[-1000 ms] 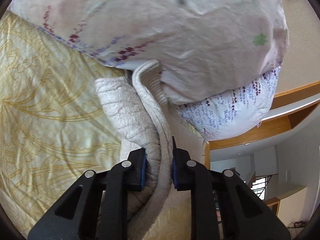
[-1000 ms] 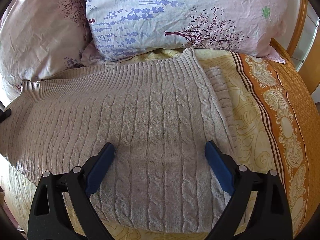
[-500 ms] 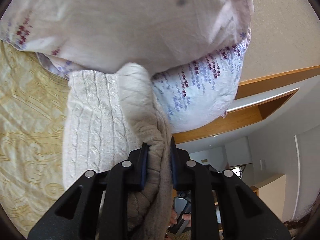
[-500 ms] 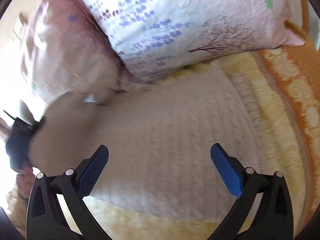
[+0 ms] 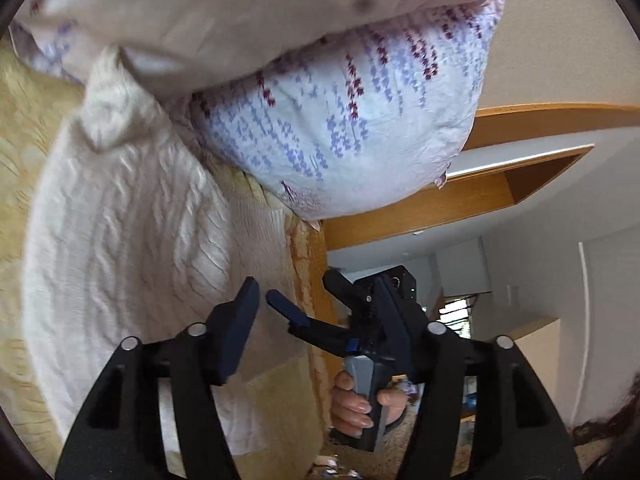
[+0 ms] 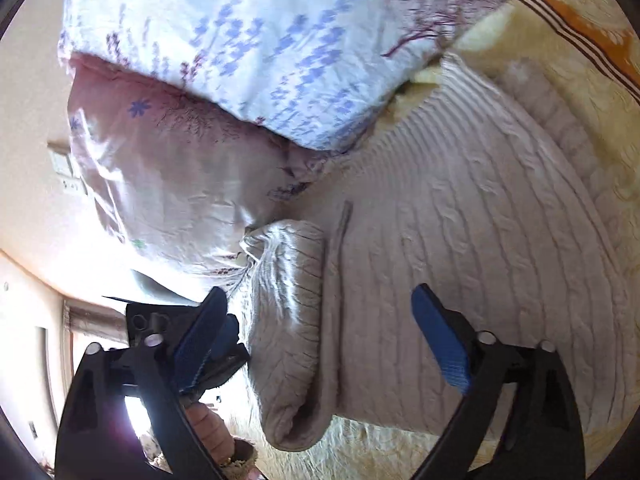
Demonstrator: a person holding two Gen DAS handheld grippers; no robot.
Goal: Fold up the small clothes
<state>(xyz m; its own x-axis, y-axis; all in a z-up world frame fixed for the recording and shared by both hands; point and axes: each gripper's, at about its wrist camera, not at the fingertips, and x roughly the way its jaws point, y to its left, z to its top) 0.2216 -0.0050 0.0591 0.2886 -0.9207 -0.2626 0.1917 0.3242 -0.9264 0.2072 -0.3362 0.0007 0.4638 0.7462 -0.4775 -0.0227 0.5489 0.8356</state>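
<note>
The cable-knit sweater (image 6: pixel 460 240) lies on the yellow bedspread (image 6: pixel 592 92), just under two flowery pillows (image 6: pixel 260 40). One sleeve (image 6: pixel 288 320) is folded over its body. The left gripper (image 5: pixel 316 332) sits beside the sweater's edge, its jaws opening, with nothing between them. The right gripper (image 6: pixel 320 344) tilts down over the sweater, wide apart but closing a little, holding nothing. A hand (image 5: pixel 356 404) grips the right gripper's handle.

No words, brands or numbers can be read — the pillow (image 6: pixel 256 40) carries only a printed pattern of flowers and branches, and the wall plate (image 6: pixel 64 168) shows small dark marks too blurred to make out.
</note>
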